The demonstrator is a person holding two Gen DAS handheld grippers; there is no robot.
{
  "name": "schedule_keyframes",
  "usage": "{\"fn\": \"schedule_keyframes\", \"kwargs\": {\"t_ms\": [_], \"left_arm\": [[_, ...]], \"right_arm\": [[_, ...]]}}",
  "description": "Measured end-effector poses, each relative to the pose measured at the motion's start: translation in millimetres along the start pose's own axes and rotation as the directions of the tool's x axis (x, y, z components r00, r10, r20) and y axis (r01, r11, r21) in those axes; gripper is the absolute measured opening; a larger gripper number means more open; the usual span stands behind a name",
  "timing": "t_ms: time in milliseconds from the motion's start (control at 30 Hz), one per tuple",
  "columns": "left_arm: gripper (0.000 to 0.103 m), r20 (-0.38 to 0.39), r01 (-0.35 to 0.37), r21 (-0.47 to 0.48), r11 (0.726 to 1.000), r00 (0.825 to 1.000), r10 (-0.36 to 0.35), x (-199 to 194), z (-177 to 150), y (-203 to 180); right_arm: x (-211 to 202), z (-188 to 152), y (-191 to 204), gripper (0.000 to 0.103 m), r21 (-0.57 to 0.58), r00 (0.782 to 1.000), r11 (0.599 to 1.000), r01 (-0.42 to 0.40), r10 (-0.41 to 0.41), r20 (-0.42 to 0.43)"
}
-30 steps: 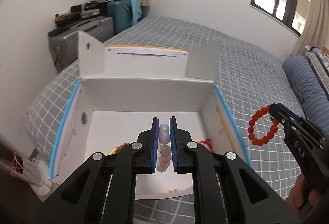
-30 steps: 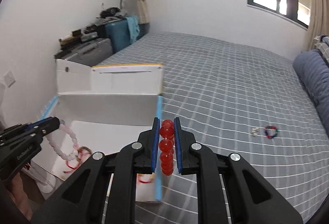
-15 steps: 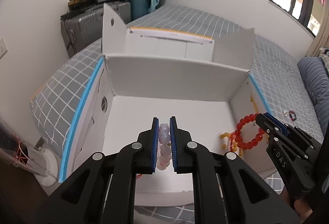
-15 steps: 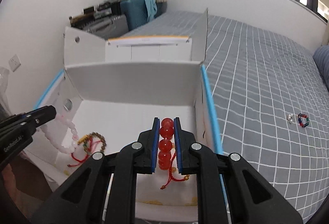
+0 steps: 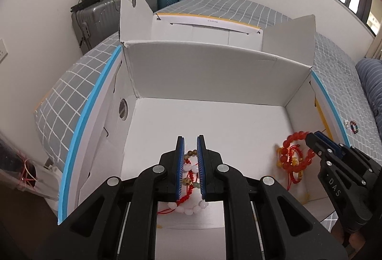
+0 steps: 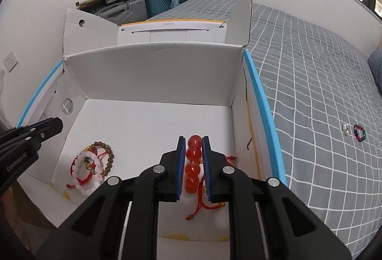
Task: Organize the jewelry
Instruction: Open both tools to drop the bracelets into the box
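An open white cardboard box [image 5: 214,73] [image 6: 155,73] stands on the bed, and both grippers reach into it. My left gripper [image 5: 191,139] [image 6: 57,125] is shut with nothing between its pads. Under it, on the box floor, a pale pink bead bracelet [image 5: 188,207] [image 6: 87,172] lies on a brown bead bracelet [image 6: 108,155] and red cords. My right gripper [image 6: 193,138] [image 5: 315,138] is shut on a red bead bracelet [image 6: 192,168] [image 5: 294,152], low by the box's right wall over more red cord jewelry [image 6: 203,205].
A small multicoloured bracelet [image 6: 359,132] [image 5: 354,126] and a tiny clear piece [image 6: 345,128] lie on the grey checked bedspread [image 6: 310,69] right of the box. The box flaps stand upright at the back. Suitcases [image 5: 100,14] are stacked by the wall, with a striped pillow [image 5: 372,92] at far right.
Both grippers sank into the box. The pink bracelet no longer fills the left jaws and now lies on the box floor. The red bracelet came down near the floor, still gripped.
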State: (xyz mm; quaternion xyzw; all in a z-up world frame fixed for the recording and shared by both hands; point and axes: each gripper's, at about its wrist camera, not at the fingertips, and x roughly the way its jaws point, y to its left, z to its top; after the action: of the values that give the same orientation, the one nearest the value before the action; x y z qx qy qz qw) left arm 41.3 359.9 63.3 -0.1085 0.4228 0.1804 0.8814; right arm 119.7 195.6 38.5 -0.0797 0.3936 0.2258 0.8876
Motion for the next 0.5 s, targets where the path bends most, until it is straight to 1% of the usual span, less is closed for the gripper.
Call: {"fn": "schedule_keyframes", "kwargs": {"t_ms": [33, 100, 133, 167, 200, 233, 267, 300, 333, 367, 400, 433, 467, 500], "left_arm": [[0.012, 0.004, -0.003, -0.002, 1.0, 1.0, 0.003, -1.2, 0.0, 0.3], [0.013, 0.007, -0.002, -0.005, 1.0, 1.0, 0.002, -3.2, 0.1, 1.2], [0.013, 0.007, -0.002, -0.007, 1.0, 1.0, 0.002, -4.3, 0.0, 1.5], [0.014, 0.008, -0.001, -0.01, 1.0, 1.0, 0.001, -5.4, 0.1, 2.1], [0.02, 0.011, 0.001, -0.013, 1.0, 1.0, -0.001, -6.5, 0.2, 2.4], [0.031, 0.016, 0.003, -0.016, 1.0, 1.0, -0.003, -8.4, 0.2, 2.8], [0.038, 0.026, 0.004, -0.026, 1.0, 1.0, -0.004, -11.5, 0.0, 4.0], [0.05, 0.034, 0.005, -0.032, 0.999, 0.999, -0.004, -13.9, 0.2, 4.9], [0.057, 0.045, 0.009, -0.038, 0.999, 0.999, -0.007, -17.2, 0.4, 5.5], [0.058, 0.055, 0.014, -0.043, 0.999, 0.998, -0.012, -21.0, 0.7, 6.4], [0.059, 0.058, 0.018, -0.047, 0.999, 0.998, -0.015, -22.8, 1.4, 6.5], [0.063, 0.062, 0.021, -0.052, 0.998, 0.998, -0.018, -24.9, 2.4, 6.5], [0.066, 0.071, 0.023, -0.057, 0.998, 0.997, -0.019, -28.1, 2.9, 6.7], [0.071, 0.077, 0.022, -0.059, 0.998, 0.997, -0.017, -30.2, 3.3, 6.4]], "right_arm": [[-2.5, 0.0, 0.7, 0.014, -0.006, 1.0, 1.0, 0.015, -0.015, 0.011], [-7.4, 0.8, 2.2, 0.021, -0.014, 0.999, 1.0, 0.025, -0.025, 0.022], [-9.4, 1.7, 2.8, 0.03, -0.015, 0.999, 1.0, 0.02, -0.02, 0.027], [-12.6, 2.0, 3.2, 0.037, -0.014, 0.999, 1.0, 0.02, -0.019, 0.037], [-15.2, 2.5, 3.5, 0.039, -0.015, 0.999, 1.0, 0.024, -0.024, 0.044], [-18.3, 2.8, 4.5, 0.044, -0.019, 0.998, 0.999, 0.032, -0.031, 0.054], [-20.5, 3.3, 5.3, 0.051, -0.023, 0.998, 0.999, 0.036, -0.035, 0.06], [-23.6, 4.1, 5.5, 0.055, -0.025, 0.997, 0.999, 0.038, -0.036, 0.069], [-25.8, 4.5, 6.2, 0.062, -0.025, 0.996, 0.999, 0.039, -0.037, 0.077], [-29.6, 4.9, 5.7, 0.069, -0.024, 0.995, 0.999, 0.043, -0.04, 0.091], [-32.1, 5.6, 5.1, 0.072, -0.026, 0.994, 0.999, 0.046, -0.043, 0.101], [-35.4, 6.3, 4.9, 0.077, -0.03, 0.992, 0.998, 0.056, -0.053, 0.113], [-37.6, 6.0, 4.7, 0.082, -0.031, 0.991, 0.997, 0.064, -0.06, 0.119], [-40.9, 6.4, 3.4, 0.084, -0.029, 0.99, 0.997, 0.068, -0.064, 0.127]]}}
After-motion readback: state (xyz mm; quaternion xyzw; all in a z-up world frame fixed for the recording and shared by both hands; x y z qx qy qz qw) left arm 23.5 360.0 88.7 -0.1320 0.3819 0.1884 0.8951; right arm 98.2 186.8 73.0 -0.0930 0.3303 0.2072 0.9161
